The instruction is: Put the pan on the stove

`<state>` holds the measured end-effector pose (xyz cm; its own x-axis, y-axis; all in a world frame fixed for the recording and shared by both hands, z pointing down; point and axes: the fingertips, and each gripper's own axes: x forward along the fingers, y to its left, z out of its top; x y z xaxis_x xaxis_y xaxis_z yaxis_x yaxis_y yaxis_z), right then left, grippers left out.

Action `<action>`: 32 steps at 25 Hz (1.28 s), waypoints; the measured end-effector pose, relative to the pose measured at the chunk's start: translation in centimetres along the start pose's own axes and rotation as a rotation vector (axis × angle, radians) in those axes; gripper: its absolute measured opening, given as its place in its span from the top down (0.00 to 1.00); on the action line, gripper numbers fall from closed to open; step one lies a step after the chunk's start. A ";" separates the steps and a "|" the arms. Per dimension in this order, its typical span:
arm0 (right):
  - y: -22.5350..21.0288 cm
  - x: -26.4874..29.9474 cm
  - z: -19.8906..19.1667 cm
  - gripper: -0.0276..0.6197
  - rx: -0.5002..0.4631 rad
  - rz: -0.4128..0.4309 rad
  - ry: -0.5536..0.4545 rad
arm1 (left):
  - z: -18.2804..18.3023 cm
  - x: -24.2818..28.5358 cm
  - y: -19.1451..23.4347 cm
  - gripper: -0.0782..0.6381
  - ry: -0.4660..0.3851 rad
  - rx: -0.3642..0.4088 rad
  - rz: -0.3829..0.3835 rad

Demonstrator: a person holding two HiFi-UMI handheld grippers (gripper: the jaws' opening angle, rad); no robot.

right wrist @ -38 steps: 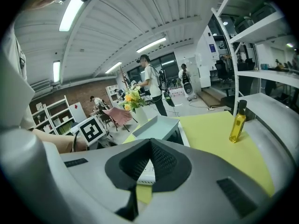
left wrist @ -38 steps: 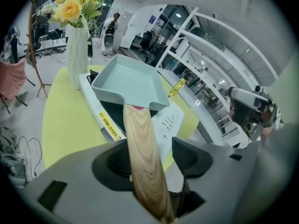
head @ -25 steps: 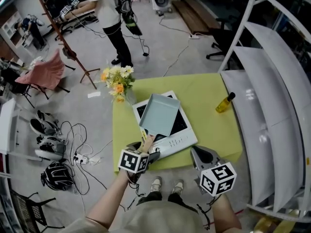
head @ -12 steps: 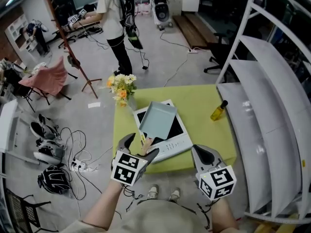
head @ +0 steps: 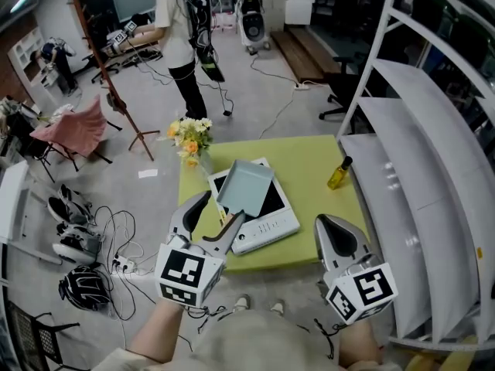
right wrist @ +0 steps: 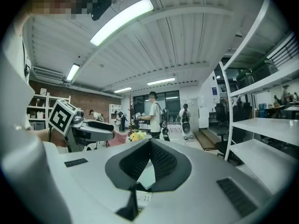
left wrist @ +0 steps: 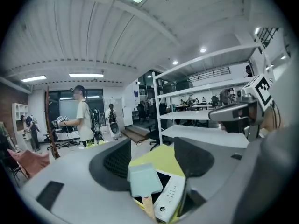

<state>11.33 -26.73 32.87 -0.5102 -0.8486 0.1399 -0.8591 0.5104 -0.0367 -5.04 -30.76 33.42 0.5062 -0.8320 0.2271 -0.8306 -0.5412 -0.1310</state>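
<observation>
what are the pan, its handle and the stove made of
Pan: probably painted or enamelled metal, matte pale blue, thin flat walls. Handle: looks like wood, light tan. Stove: white plastic-looking body with a dark glossy top, likely glass.

**Pale blue on black, over a lime-yellow table**

The pan [head: 247,184] is a flat, dusty blue-grey with a light wood-coloured handle. The stove [head: 268,224] is white round a black glass top, with small dark print along its front strip. The tablecloth [head: 309,161] is plain yellow-green. The bottle [head: 338,175] is clear yellow, capped in black. The flowers [head: 189,135] mix yellow, orange and white. The draped cloth [head: 73,124] is dusty pink.
</observation>
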 end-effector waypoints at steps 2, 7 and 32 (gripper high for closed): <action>0.4 -0.9 1.3 0.95 -0.010 0.003 -0.032 | 0.8 -0.9 0.2 0.52 -0.032 0.019 0.030; 1.3 -2.0 2.4 0.95 -0.027 0.030 -0.057 | 1.4 -1.9 -0.3 0.67 -0.071 0.111 0.057; 1.1 -0.1 -5.2 0.95 0.013 0.025 0.119 | -5.4 -3.3 0.3 0.88 -0.046 0.007 0.104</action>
<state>10.61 -25.34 38.01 -0.5236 -0.8127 0.2555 -0.8471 0.5286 -0.0545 -8.19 -27.56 37.83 0.4277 -0.8883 0.1675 -0.8777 -0.4524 -0.1578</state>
